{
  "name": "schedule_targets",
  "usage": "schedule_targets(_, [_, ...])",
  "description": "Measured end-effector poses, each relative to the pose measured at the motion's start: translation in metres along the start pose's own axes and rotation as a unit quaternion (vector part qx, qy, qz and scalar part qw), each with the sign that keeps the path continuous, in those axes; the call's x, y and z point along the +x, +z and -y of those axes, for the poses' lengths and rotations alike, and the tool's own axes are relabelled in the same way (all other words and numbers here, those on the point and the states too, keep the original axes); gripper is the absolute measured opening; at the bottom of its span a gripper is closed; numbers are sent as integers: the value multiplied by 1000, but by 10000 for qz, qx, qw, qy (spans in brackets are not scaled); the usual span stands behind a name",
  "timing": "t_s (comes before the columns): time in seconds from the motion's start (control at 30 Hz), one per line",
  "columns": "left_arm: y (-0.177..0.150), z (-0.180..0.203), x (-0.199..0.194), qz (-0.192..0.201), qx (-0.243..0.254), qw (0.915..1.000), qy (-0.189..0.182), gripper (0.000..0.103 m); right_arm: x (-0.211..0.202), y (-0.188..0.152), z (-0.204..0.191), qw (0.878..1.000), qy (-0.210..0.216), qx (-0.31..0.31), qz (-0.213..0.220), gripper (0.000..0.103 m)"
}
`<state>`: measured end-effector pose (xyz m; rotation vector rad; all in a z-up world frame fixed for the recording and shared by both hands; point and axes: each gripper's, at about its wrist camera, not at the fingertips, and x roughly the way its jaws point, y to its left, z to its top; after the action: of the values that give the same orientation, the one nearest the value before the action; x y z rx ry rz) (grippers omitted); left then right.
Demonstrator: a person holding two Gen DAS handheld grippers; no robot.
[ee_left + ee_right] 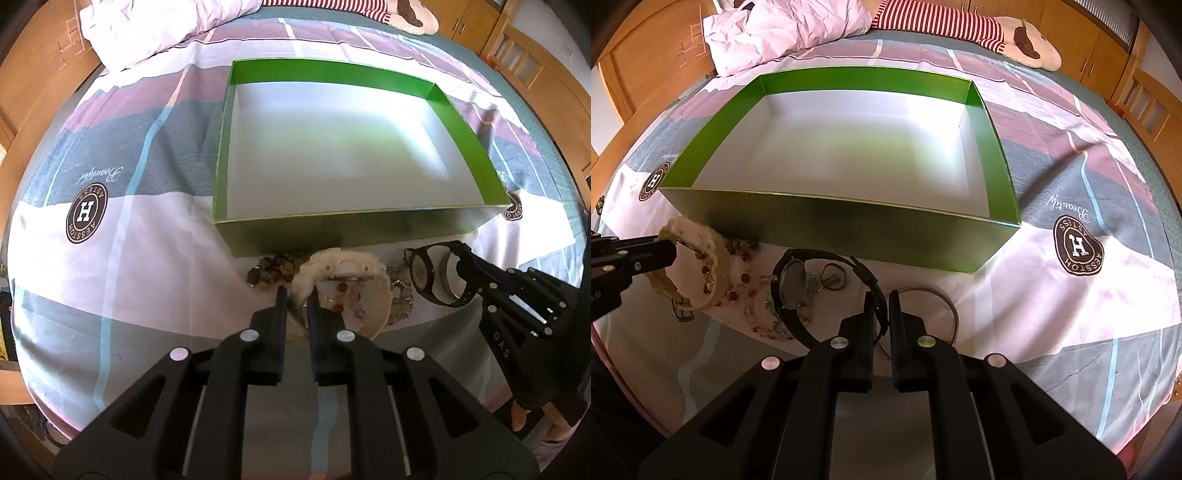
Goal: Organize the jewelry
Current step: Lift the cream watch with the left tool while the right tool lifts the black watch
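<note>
Cream-coloured and thick, a watch with a wide strap point(343, 284) is clamped at its band between the 2 fingers of the left gripper point(297, 295); in the right wrist view the same cream watch point(701, 258) is seen raised off the bedsheet point(147, 240), with its buckle end hanging down. A black wristwatch point(792, 284) is gripped by its strap between the closed fingers of the right gripper point(881, 306), its round face tilted on edge and the strap looping around in front of the fingers. In the left wrist view this black watch point(424, 273) is seen held at the tip of the other tool, just to the right of the cream one.

Between and under the 2 watches a bracelet of red and pale pink beads point(753, 295) is laid on the sheet, and a string of dark brownish beads point(269, 273) is found just left of the cream watch. A thin metal bangle point(942, 302) is lying beside the right fingers, and a small dark ring point(833, 277) is placed beyond the black watch.

Just behind the jewelry an open green box point(332, 229) with a white floor is set on the bed. Farther back a crumpled pink quilt point(783, 29) and a striped plush toy point(1015, 40) are seen.
</note>
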<state>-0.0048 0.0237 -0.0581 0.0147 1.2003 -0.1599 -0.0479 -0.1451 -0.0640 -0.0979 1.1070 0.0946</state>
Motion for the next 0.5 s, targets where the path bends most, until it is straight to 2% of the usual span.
schedule_targets(0.2, [-3,12,5,-29,186,9998,89,10,3,-1,-2,10000,-14,-13,-17,7])
schedule_targets(0.5, [-3,8,3,3,100,9999,126,10,4,-1,-8,10000,3,-61,3,7])
